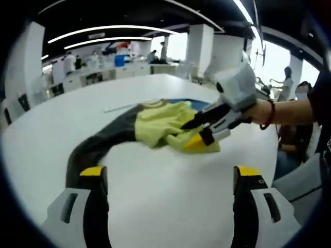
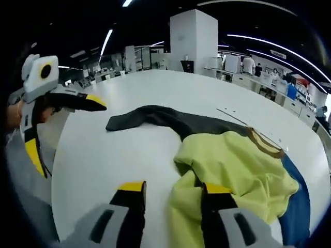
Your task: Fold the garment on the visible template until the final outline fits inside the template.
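Clearly the right gripper [image 2: 170,199] stands with its jaws apart over the crumpled near edge of the garment [image 2: 232,165], one jaw on bare table [image 2: 103,150] and the other resting on yellow cloth, nothing pinched. The left gripper [image 1: 168,178], jaws wide apart too, sits just at the tip of the dark sleeve [image 1: 93,150]. Soft, light and limp, the cloth will likely sag and bunch, so hem corners or the sleeve cuff look best to pinch; it lies partly over a blue template [image 2: 297,201].
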`<state>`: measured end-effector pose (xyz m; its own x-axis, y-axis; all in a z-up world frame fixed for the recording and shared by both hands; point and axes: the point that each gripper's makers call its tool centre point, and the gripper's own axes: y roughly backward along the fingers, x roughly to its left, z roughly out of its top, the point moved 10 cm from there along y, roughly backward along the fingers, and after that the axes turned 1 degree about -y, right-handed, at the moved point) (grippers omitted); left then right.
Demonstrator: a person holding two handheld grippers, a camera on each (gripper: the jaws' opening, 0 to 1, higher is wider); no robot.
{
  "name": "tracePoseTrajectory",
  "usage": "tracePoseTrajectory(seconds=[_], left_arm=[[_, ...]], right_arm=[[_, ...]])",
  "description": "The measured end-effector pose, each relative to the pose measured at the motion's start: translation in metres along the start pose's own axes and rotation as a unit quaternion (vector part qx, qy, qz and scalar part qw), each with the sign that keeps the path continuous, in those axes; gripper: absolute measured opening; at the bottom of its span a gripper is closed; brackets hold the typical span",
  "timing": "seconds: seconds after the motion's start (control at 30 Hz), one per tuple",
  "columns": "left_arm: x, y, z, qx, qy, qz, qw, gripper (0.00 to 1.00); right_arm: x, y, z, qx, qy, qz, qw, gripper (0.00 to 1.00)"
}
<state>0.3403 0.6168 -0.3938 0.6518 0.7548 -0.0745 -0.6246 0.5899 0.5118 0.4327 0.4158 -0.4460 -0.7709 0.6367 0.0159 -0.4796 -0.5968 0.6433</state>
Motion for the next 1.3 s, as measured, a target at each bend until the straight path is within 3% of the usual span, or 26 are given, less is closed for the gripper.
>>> tracePoseTrajectory(seconds=[0.1, 0.3, 0.53, 0.67, 1.3], left_arm=[[0.000, 0.001, -0.003, 0.006, -0.001, -0.001, 1.0000, 0.97], [-0.001, 0.001, -0.005, 0.009, 0.003, -0.005, 0.9999, 0.95], [-0.006, -0.001, -0.012, 0.028, 0.000, -0.026, 0.9993, 0.92], [-0.004, -0.002, -0.013, 0.025, 0.005, -0.027, 0.9993, 0.91], [-0.011, -0.004, -0.012, 0.021, 0.007, -0.041, 0.9989, 0.90]], right_arm=[[0.001, -0.008, -0.001, 0.019, 0.029, -0.007, 0.9994, 0.35], [0.002, -0.018, -0.004, 0.048, 0.043, -0.018, 0.9977, 0.19], [-0.005, -0.020, -0.008, 0.060, 0.056, -0.022, 0.9964, 0.10], [-0.008, -0.017, -0.007, 0.059, 0.059, -0.023, 0.9963, 0.01], [-0.021, 0.031, 0.022, 0.008, 0.045, -0.016, 0.9988, 0.00]])
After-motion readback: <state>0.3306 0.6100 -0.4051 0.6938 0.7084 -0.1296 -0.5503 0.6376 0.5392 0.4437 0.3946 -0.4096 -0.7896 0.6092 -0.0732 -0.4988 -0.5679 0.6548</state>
